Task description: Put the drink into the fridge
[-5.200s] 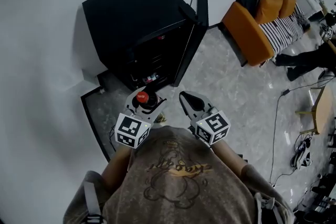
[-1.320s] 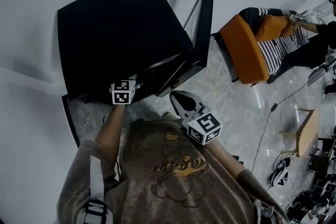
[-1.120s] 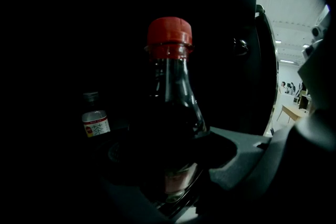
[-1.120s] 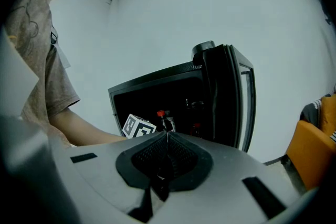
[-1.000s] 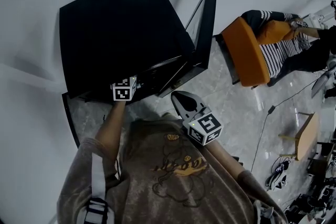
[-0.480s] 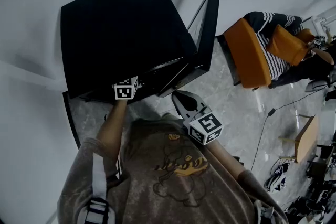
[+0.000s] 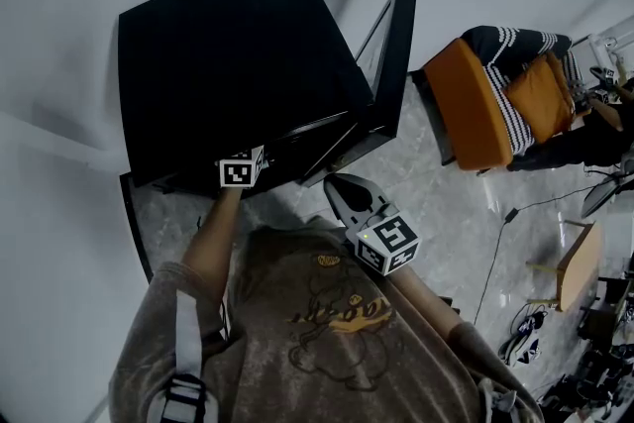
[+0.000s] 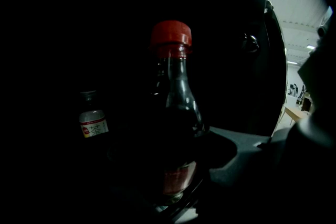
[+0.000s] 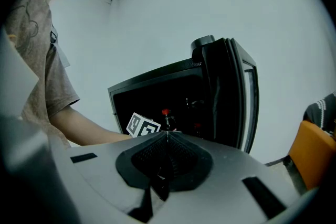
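The drink is a dark cola bottle with a red cap. It stands upright in the dark inside of the black fridge, between the jaws of my left gripper, which is shut on its lower body. In the head view only that gripper's marker cube shows at the fridge opening; its jaws and the bottle are hidden under the fridge top. The right gripper view shows the bottle inside the fridge. My right gripper hangs shut and holds nothing, just outside the open fridge door.
A small bottle with a white label stands deeper in the fridge, left of the cola. An orange sofa with a person on it is to the right. A wooden table and cables lie on the tiled floor.
Five seconds ago the left gripper held the bottle in front of the fridge; it now reaches inside. Over the last second both grippers have hardly moved.
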Action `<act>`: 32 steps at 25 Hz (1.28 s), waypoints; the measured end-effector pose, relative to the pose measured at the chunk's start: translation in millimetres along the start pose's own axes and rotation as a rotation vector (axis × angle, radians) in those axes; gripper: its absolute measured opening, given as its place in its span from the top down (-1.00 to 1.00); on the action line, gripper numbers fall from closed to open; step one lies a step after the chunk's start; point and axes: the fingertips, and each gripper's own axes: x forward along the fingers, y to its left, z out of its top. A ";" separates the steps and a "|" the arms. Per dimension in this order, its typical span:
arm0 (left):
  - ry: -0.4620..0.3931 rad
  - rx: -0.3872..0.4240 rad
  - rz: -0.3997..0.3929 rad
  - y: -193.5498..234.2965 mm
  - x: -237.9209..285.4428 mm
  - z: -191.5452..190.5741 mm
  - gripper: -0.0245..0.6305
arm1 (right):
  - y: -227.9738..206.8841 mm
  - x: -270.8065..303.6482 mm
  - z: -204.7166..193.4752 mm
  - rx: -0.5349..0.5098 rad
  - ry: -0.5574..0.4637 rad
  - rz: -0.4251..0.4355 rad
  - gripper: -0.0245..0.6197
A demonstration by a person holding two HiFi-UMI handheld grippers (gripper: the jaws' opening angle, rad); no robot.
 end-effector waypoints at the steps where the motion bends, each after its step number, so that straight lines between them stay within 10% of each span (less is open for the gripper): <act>1: 0.001 -0.006 -0.004 -0.2 -0.2 -0.2 -0.03 | 0.2 0.0 0.1 0.000 0.000 0.000 0.86; 17: -0.006 -0.009 0.023 -0.6 -56.4 7.5 -0.01 | 10.8 6.3 9.7 0.004 0.003 0.059 0.86; 27: -0.011 0.016 -0.015 -28.2 -121.8 15.2 0.81 | 15.4 11.7 21.4 0.007 -0.008 0.110 0.86; 32: -0.049 -0.064 -0.124 -55.0 -151.4 38.5 0.91 | 20.3 9.7 28.9 -0.016 -0.005 0.141 0.86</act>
